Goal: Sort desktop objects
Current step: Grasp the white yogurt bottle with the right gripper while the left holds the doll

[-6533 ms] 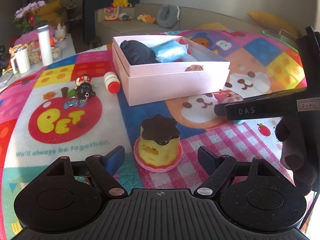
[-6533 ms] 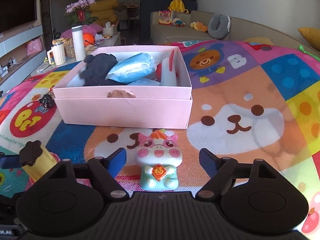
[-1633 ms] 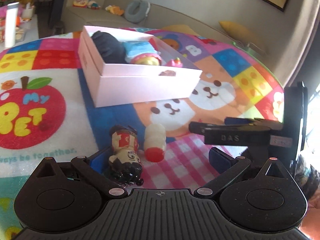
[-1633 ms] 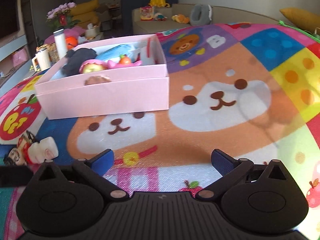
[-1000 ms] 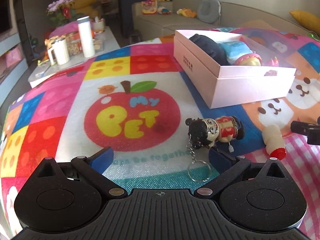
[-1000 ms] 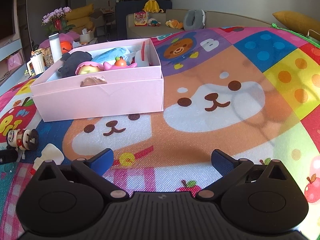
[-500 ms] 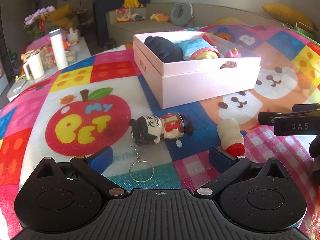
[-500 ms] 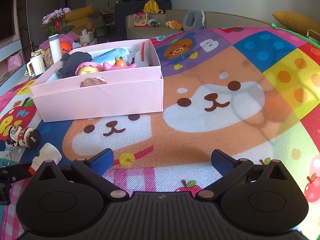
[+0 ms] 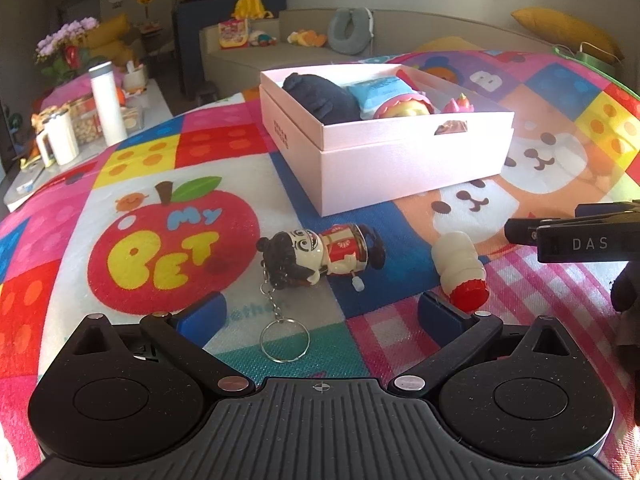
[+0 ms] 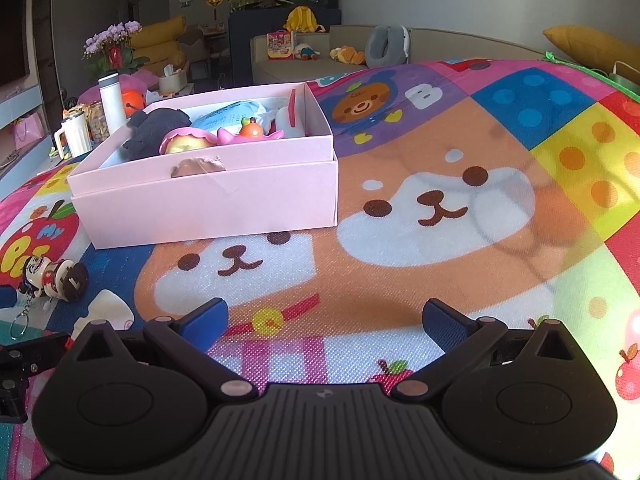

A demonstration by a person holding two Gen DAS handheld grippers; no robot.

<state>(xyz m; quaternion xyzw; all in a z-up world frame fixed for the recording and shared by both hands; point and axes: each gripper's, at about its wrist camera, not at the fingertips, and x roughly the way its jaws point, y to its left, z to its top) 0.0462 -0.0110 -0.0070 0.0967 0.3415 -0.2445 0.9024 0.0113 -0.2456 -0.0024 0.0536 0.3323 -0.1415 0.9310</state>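
A doll keychain [image 9: 320, 256] in red with a black-haired head lies on its side on the play mat, its ring [image 9: 285, 343] toward me. A small white bottle with a red cap [image 9: 462, 272] lies to its right. My left gripper [image 9: 320, 316] is open and empty just in front of both. A pink box [image 9: 400, 160] behind them holds a dark cloth, a blue packet and toys. My right gripper [image 10: 324, 322] is open and empty over the mat, with the box [image 10: 208, 204] ahead-left, the doll [image 10: 54, 280] and the bottle [image 10: 106, 312] at far left.
The right gripper's body [image 9: 576, 236] reaches in from the right edge of the left wrist view. A side table with a white flask [image 9: 107, 102] and mugs stands beyond the mat's left edge. A sofa with toys [image 10: 320, 56] lies behind.
My left gripper has swung right and come closer, so the doll and bottle now lie centred between its open fingers. The right gripper has barely moved.
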